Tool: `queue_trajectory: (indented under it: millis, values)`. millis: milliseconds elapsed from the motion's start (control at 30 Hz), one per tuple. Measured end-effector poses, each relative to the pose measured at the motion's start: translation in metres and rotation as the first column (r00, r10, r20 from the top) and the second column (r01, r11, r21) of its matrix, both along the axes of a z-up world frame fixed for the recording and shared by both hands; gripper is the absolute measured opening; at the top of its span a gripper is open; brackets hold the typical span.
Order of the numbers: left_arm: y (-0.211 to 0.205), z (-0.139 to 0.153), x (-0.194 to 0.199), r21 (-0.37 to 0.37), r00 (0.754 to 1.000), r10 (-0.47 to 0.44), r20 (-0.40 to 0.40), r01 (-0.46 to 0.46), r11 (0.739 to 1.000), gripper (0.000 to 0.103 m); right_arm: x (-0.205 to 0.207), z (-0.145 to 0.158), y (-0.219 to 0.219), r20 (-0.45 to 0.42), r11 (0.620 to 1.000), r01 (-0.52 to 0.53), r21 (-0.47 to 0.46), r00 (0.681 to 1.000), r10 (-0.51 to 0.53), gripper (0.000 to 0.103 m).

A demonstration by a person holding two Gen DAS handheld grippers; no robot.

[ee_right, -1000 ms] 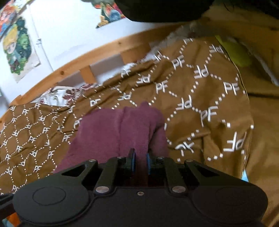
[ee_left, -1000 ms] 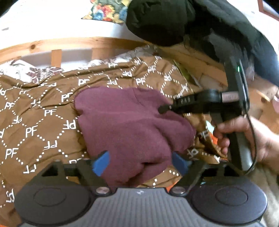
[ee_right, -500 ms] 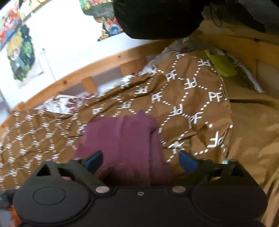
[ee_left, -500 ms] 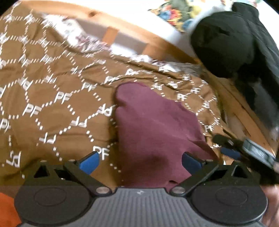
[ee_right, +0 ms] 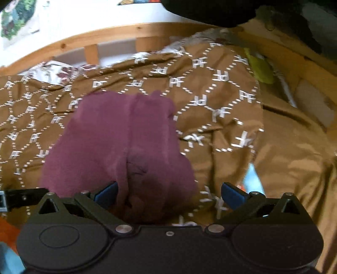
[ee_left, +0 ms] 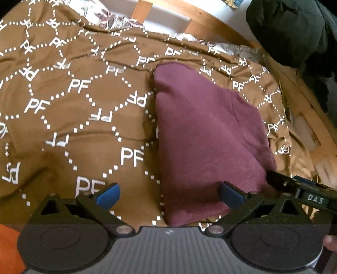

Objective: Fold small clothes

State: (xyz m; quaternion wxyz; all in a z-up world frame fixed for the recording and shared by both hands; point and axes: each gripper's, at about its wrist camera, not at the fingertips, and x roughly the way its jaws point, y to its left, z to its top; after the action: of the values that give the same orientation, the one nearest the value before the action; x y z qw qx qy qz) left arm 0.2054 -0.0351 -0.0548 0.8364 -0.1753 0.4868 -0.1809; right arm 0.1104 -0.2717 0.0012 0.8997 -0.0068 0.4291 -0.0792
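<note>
A: Where does the maroon garment (ee_left: 206, 134) lie?

B: It lies folded on the brown PF-patterned bedspread (ee_left: 69, 109), which covers a bed with a wooden bed frame (ee_right: 109, 40). In the right wrist view the same garment (ee_right: 118, 139) shows a lengthwise crease down its middle, and its near end bunches up close to the camera.

A: And the left gripper (ee_left: 169, 192)?

B: Its blue-padded fingers (ee_left: 108, 195) stand wide apart. The left one sits over bare bedspread, the right one over the near edge of the garment. Nothing is clamped between them.

A: The right gripper (ee_right: 169, 192)?

B: Its fingers (ee_right: 232, 194) are spread apart too. The garment's bunched near end lies in the gap, close to the left finger, while the right finger is over the bedspread. Whether the left finger touches the cloth cannot be told.

A: Anything else?

B: A dark bulky cloth (ee_left: 290, 31) hangs at the upper right, a yellow-green item (ee_right: 261, 67) lies by the frame, and a floral sheet (ee_left: 109, 18) peeks out beyond the bedspread.
</note>
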Motion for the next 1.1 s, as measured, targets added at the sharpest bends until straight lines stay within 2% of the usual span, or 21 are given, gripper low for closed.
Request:
queue_trajectory:
  millis: [133, 300, 467, 667, 700, 733, 767, 800, 833, 900, 967, 1100]
  values:
    - [-0.003, -0.007, 0.0, 0.012, 0.999, -0.008, -0.031, 0.009, 1.0, 0.102, -0.009, 0.006, -0.004, 0.035, 0.999, 0.036, -0.003, 0.999, -0.036, 0.102]
    - [-0.006, -0.006, -0.002, 0.043, 1.0, -0.023, -0.021, 0.024, 0.999, 0.102, -0.019, 0.021, -0.016, 0.167, 0.99, 0.007, 0.143, 0.985, -0.031, 0.102]
    - [-0.002, -0.008, -0.001, 0.02, 0.999, -0.018, -0.036, 0.019, 1.0, 0.103, 0.006, 0.018, -0.034, 0.139, 0.963, -0.024, 0.27, 0.99, -0.014, 0.102]
    - [-0.004, -0.008, 0.0, 0.028, 0.999, -0.02, -0.03, 0.021, 0.999, 0.103, 0.046, 0.001, -0.041, 0.123, 0.972, -0.082, 0.221, 0.991, 0.056, 0.09]
    - [-0.004, -0.008, 0.0, 0.026, 0.999, -0.02, -0.03, 0.021, 0.999, 0.103, 0.05, -0.003, -0.042, 0.125, 0.971, -0.096, 0.217, 0.99, 0.07, 0.083]
    - [-0.004, -0.008, 0.0, 0.026, 0.999, -0.02, -0.031, 0.021, 0.999, 0.103, 0.053, -0.007, -0.042, 0.128, 0.972, -0.106, 0.212, 0.989, 0.08, 0.069]
    - [-0.004, -0.008, 0.0, 0.024, 0.999, -0.02, -0.03, 0.021, 0.999, 0.103, 0.055, -0.011, -0.042, 0.129, 0.972, -0.108, 0.207, 0.988, 0.082, 0.061]
    - [-0.004, -0.008, 0.0, 0.021, 0.999, -0.02, -0.027, 0.02, 1.0, 0.103, 0.057, -0.016, -0.043, 0.12, 0.973, -0.096, 0.209, 0.99, 0.072, 0.046]
    - [-0.003, -0.008, -0.001, 0.017, 1.0, -0.018, -0.026, 0.018, 1.0, 0.102, 0.059, -0.02, -0.045, 0.112, 0.971, -0.089, 0.223, 0.992, 0.066, 0.038]
    - [-0.002, -0.006, -0.001, 0.001, 1.0, -0.014, -0.019, 0.014, 1.0, 0.102, 0.058, -0.024, -0.048, 0.11, 0.957, -0.095, 0.274, 0.992, 0.067, 0.026]
    - [0.001, 0.001, -0.003, -0.027, 1.0, -0.008, 0.019, 0.008, 1.0, 0.102, 0.057, -0.022, -0.045, 0.125, 0.96, -0.113, 0.255, 0.989, 0.083, 0.021]
    - [0.005, 0.017, -0.014, -0.095, 0.988, 0.004, 0.154, 0.011, 0.995, 0.102, 0.053, -0.016, -0.05, 0.167, 0.965, -0.079, 0.252, 0.985, 0.038, 0.007]
